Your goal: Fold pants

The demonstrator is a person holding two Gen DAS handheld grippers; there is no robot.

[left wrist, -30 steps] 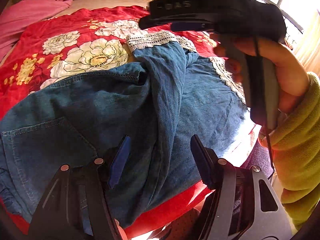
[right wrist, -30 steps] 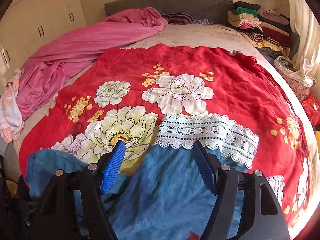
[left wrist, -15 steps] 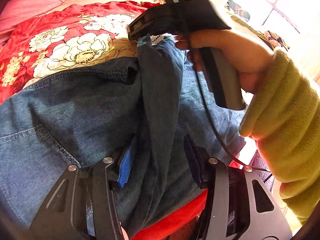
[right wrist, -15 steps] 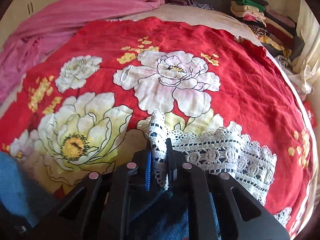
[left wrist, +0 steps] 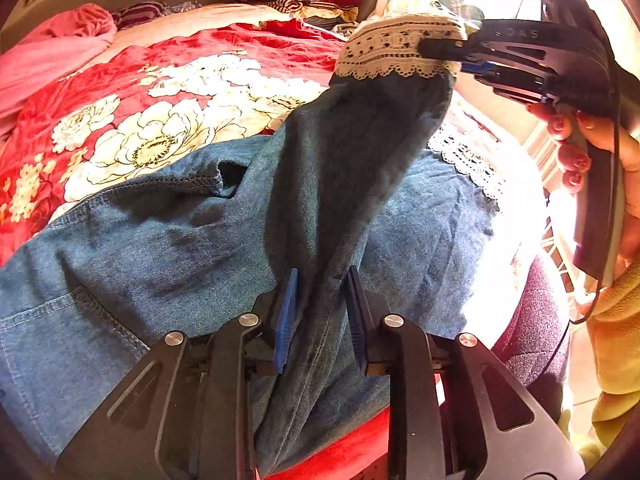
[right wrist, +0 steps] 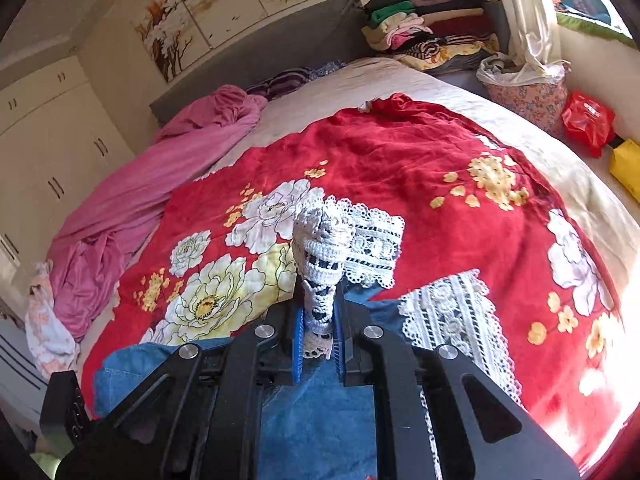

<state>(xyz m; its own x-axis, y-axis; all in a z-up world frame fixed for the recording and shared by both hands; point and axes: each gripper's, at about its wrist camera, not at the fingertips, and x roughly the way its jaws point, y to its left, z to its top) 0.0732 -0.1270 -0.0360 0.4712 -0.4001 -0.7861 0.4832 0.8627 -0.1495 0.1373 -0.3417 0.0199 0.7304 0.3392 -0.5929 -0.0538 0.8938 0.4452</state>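
Note:
Blue denim pants [left wrist: 160,240] with white lace cuffs lie on a red floral blanket [left wrist: 120,92]. My left gripper [left wrist: 320,280] is shut on a fold of the raised pant leg near its middle. My right gripper [right wrist: 318,320] is shut on that leg's lace cuff [right wrist: 324,256] and holds it lifted above the bed; it also shows in the left wrist view [left wrist: 452,50] at the upper right, with the cuff [left wrist: 392,56] in its jaws. The other leg's lace cuff [right wrist: 452,312] lies flat on the blanket.
A pink sheet [right wrist: 152,184] is bunched at the left of the bed. Folded clothes [right wrist: 424,28] are stacked at the far right by the headboard. A floral bag [right wrist: 528,92] and a red bag [right wrist: 588,120] stand beside the bed's right edge.
Both grippers closed from open: the right on the lace cuff, the left on the leg's fold. The right gripper then lifted the cuff up off the blanket.

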